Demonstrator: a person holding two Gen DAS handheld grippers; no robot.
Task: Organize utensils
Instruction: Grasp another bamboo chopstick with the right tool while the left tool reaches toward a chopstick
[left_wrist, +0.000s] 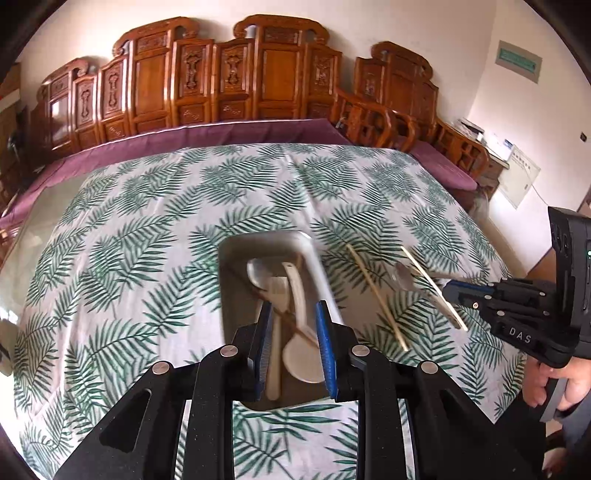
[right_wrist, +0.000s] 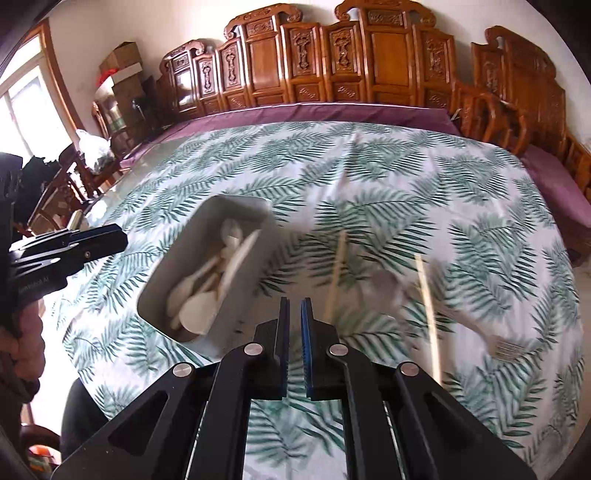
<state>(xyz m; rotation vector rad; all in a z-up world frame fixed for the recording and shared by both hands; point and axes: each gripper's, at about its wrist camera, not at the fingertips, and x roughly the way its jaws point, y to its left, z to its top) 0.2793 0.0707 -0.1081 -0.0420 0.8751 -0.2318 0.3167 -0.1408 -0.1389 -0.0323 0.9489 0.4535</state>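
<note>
Hovering above the tray (left_wrist: 229, 258), both grippers tilt downward.
Left gripper (left_wrist: 293, 314) slightly parted, empty; right gripper (right_wrist: 294, 306) clenched, empty.

Carved wooden screen (left_wrist: 221, 77) across twelve o'clock, against a pale wall (left_wrist: 461, 40). Purple cushioned bench (right_wrist: 332, 110) just below it. Leaf-print tablecloth (left_wrist: 147, 221) filling the centre. Bright window (right_wrist: 22, 103) at nine o'clock, stacked cardboard boxes (right_wrist: 123, 70) beside it.

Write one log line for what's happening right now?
tray: spoons inside | cloth: two chopsticks, spoon, fork | left gripper: open, empty | right gripper: shut, empty
</note>
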